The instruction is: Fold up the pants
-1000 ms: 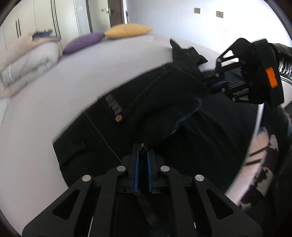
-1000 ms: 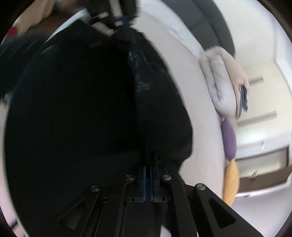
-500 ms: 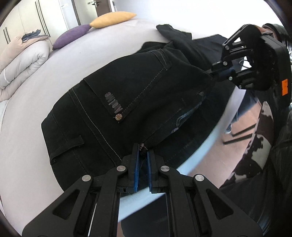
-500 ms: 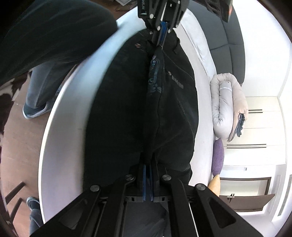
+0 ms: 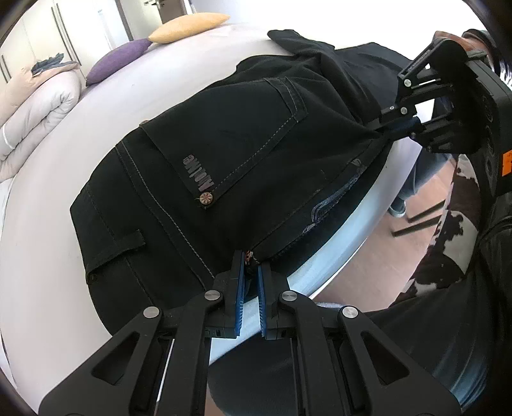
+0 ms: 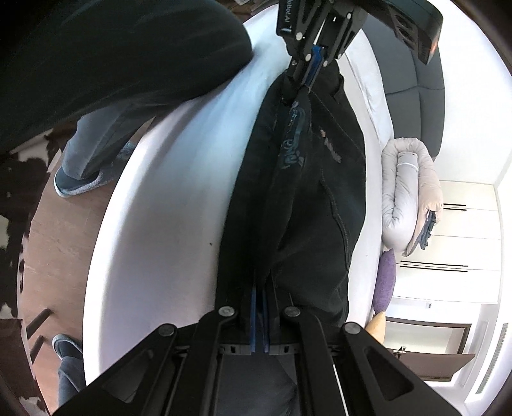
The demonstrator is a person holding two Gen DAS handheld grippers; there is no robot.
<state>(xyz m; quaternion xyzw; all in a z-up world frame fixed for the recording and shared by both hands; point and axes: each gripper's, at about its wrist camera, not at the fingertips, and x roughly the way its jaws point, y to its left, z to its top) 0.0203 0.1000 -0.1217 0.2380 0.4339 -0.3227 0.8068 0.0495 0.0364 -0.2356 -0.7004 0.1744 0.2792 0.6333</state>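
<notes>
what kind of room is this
Most likely a bedroom: the black pants lie on a white bed with a purple pillow and a yellow pillow, a rolled duvet, and white wardrobe doors behind.

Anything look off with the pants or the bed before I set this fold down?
Mostly fine. The pants lie near the bed edge, both grippers clamped on one edge. Beyond the right gripper, some fabric is bunched and not flat.
</notes>
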